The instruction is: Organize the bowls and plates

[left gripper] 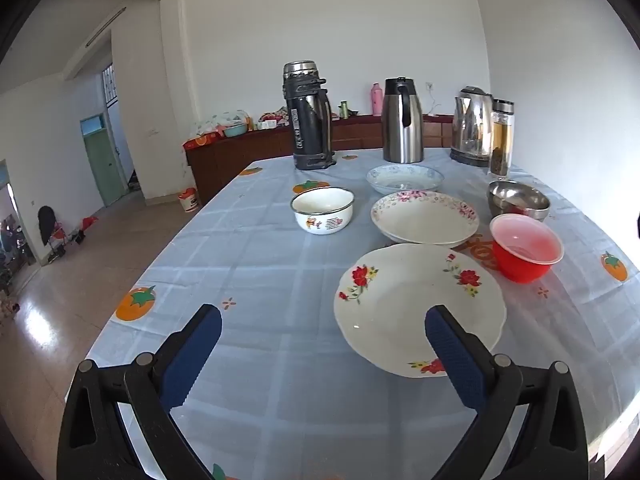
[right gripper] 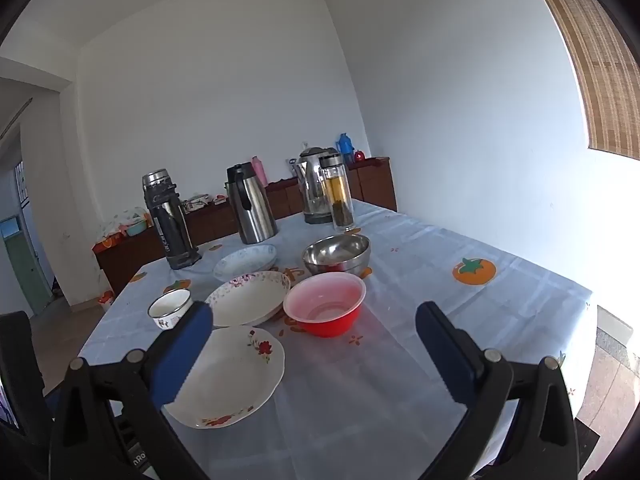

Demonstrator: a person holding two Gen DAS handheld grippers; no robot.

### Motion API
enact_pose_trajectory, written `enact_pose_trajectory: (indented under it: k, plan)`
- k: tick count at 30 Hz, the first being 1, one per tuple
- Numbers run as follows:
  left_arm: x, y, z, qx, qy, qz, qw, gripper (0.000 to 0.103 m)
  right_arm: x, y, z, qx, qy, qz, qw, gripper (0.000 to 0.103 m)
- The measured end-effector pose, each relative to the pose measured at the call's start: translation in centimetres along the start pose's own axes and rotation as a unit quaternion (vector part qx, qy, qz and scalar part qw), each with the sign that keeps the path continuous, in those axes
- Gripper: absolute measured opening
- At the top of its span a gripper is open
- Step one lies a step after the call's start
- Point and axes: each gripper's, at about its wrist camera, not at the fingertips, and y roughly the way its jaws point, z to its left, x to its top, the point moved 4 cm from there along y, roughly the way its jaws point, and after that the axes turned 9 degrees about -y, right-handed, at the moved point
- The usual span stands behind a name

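On the blue checked tablecloth (left gripper: 256,264) lie three plates in a row: a red-flower plate (left gripper: 416,300) (right gripper: 236,380) nearest, a pink-rimmed plate (left gripper: 424,218) (right gripper: 250,298) behind it, a blue-patterned plate (left gripper: 404,178) (right gripper: 245,262) farthest. A red plastic bowl (left gripper: 526,252) (right gripper: 325,304), a steel bowl (left gripper: 518,199) (right gripper: 336,254) and a white enamel bowl (left gripper: 322,210) (right gripper: 170,307) stand around them. My left gripper (left gripper: 322,350) hovers open over the table's near edge, its right finger above the flower plate. My right gripper (right gripper: 314,344) is open in front of the red bowl, holding nothing.
At the table's far end stand a dark thermos (left gripper: 310,116) (right gripper: 170,220), a steel carafe (left gripper: 402,120) (right gripper: 252,204), an electric kettle (left gripper: 472,126) (right gripper: 314,184) and a glass tea bottle (left gripper: 501,138) (right gripper: 338,192). A wooden sideboard (left gripper: 240,156) lines the back wall. Open floor lies left of the table.
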Motion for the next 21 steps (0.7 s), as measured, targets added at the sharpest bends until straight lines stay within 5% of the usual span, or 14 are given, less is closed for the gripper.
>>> enact_pose_trajectory:
  k: [21]
  plan:
    - [-0.9,1.4,0.7,-0.010,-0.011,0.035,0.9993,0.103,-0.4,-0.3,1.0,0.004,-0.016,-0.009,1.000,0.103]
